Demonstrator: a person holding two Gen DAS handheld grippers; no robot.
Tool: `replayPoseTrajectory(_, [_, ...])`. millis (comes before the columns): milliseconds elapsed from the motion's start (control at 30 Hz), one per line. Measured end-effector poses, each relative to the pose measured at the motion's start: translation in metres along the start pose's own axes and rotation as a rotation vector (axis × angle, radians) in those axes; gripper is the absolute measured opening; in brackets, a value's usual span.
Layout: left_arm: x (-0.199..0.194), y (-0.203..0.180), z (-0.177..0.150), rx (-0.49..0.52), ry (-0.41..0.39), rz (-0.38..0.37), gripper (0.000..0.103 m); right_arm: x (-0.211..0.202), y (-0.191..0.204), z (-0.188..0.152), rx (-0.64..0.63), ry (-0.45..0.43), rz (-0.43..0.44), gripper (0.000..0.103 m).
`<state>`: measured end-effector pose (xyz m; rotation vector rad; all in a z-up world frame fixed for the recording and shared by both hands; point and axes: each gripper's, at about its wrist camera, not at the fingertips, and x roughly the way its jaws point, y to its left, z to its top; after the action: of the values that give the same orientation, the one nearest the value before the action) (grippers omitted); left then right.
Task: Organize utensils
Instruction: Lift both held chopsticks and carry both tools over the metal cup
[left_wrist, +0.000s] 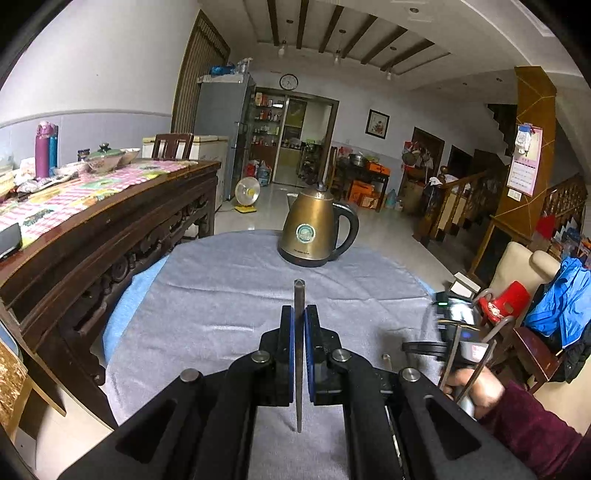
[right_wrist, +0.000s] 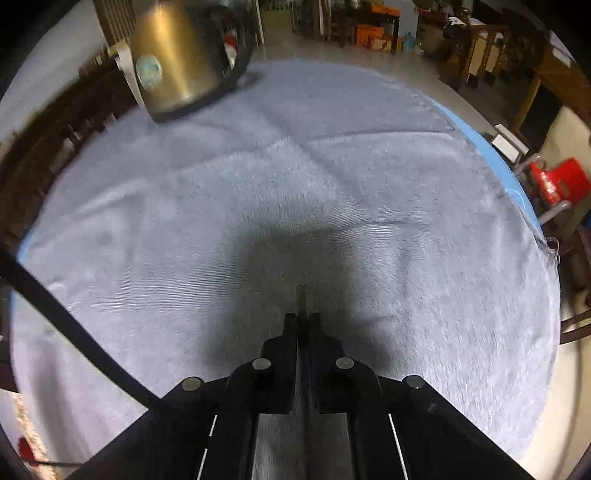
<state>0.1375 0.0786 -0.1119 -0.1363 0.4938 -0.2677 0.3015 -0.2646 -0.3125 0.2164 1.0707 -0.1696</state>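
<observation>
Both grippers clamped on thin metal utensils: left gripper (left_wrist: 299, 317) on rod (left_wrist: 299, 295), right gripper (right_wrist: 303, 321) on strip (right_wrist: 303, 299). Lower right flat onto towel (right_wrist: 295, 177), clear of kettle (right_wrist: 177, 55), then release.

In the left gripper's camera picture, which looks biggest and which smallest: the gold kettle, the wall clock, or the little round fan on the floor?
As they appear in that view:
1. kettle, by far the largest, though it is also the nearest
2. fan
3. clock, smallest

The fan and clock stand far back, so their true sizes stay unsure.
</observation>
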Motion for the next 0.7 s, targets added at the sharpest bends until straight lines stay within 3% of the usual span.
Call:
replayPoseTrajectory(133, [-0.013, -0.005, -0.002, 0.007, -0.025, 0.016, 0.005, -0.058, -0.024, -0.025, 0.026, -0.163, 0.111, 0.006])
replayPoseTrajectory(300, [-0.029, -0.007, -0.007, -0.004, -0.056, 0.029, 0.005, -0.149, -0.043, -0.068, 0.026, -0.436, 0.249, 0.006])
replayPoseTrajectory(433, [-0.039, -0.005, -0.007, -0.02, -0.068, 0.029, 0.005, -0.204, -0.053, -0.104, 0.054, -0.605, 0.292, 0.006])
replayPoseTrajectory(700, [-0.066, -0.009, -0.008, -0.011, -0.103, 0.031, 0.005, -0.266, -0.048, -0.155, 0.075, -0.797, 0.342, 0.006])
